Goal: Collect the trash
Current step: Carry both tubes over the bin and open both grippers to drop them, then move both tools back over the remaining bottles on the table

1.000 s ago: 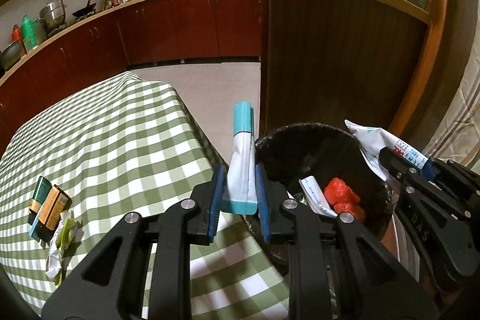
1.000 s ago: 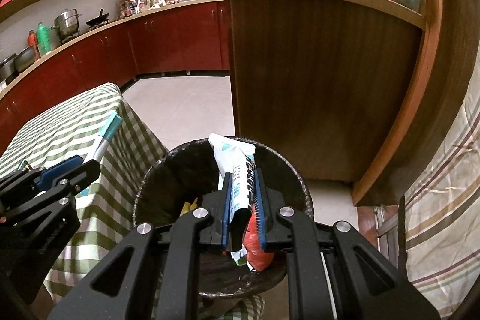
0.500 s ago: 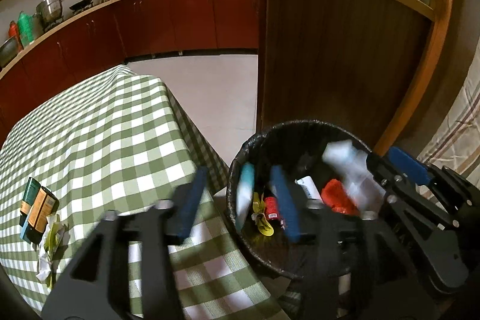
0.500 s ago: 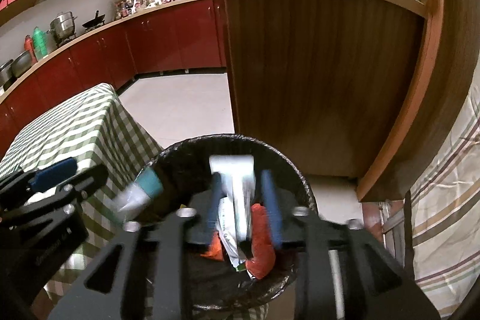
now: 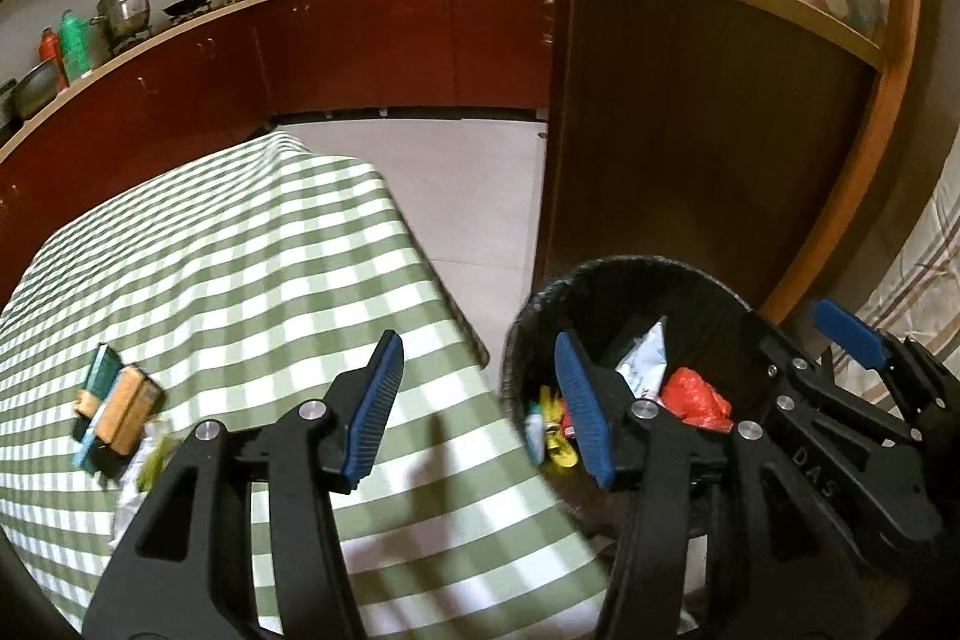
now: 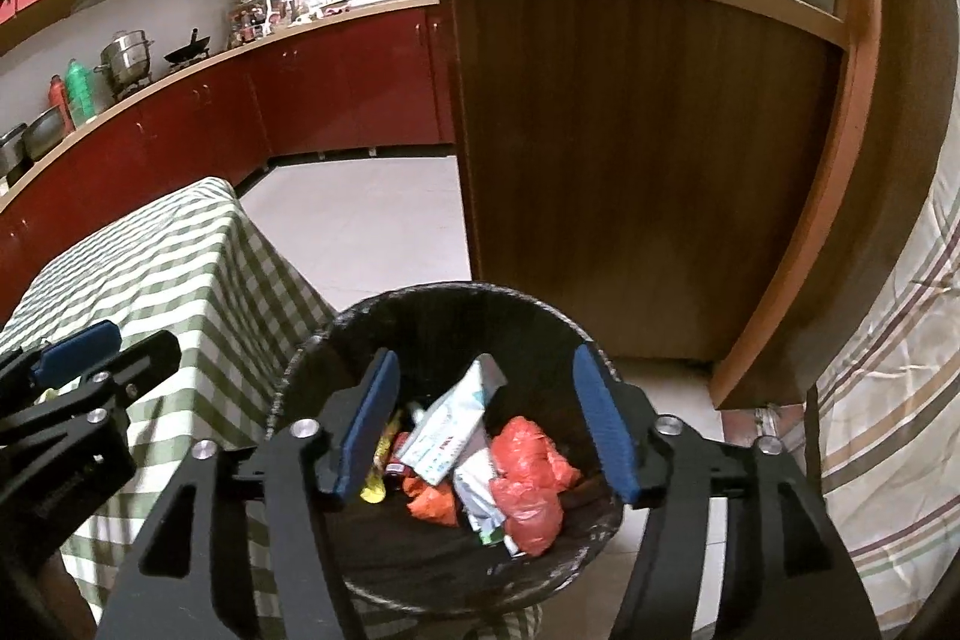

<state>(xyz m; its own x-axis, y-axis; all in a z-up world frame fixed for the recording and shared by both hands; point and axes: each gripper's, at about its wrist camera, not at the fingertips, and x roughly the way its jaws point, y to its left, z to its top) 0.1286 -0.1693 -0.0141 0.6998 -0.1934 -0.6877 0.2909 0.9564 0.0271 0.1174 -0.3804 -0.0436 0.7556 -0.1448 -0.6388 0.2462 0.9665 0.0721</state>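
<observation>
A black-lined trash bin stands on the floor beside the green checked table. In it lie a white-and-teal pouch, a red plastic bag and a yellow wrapper. My right gripper hangs over the bin, its jaws opening with nothing pressed between them. My left gripper stands open and empty over the table's edge, next to the bin. A teal-capped tube rests inside by the rim. Small orange and green boxes and a crumpled wrapper lie on the cloth.
A tall wooden counter rises just behind the bin. Red kitchen cabinets run along the back wall. A striped cloth hangs at the right. Pale tiled floor lies between the table and the counter.
Both grippers opened and let go: the tube from the left and the pouch from the right dropped into the bin. The left gripper drew back over the table's edge.
</observation>
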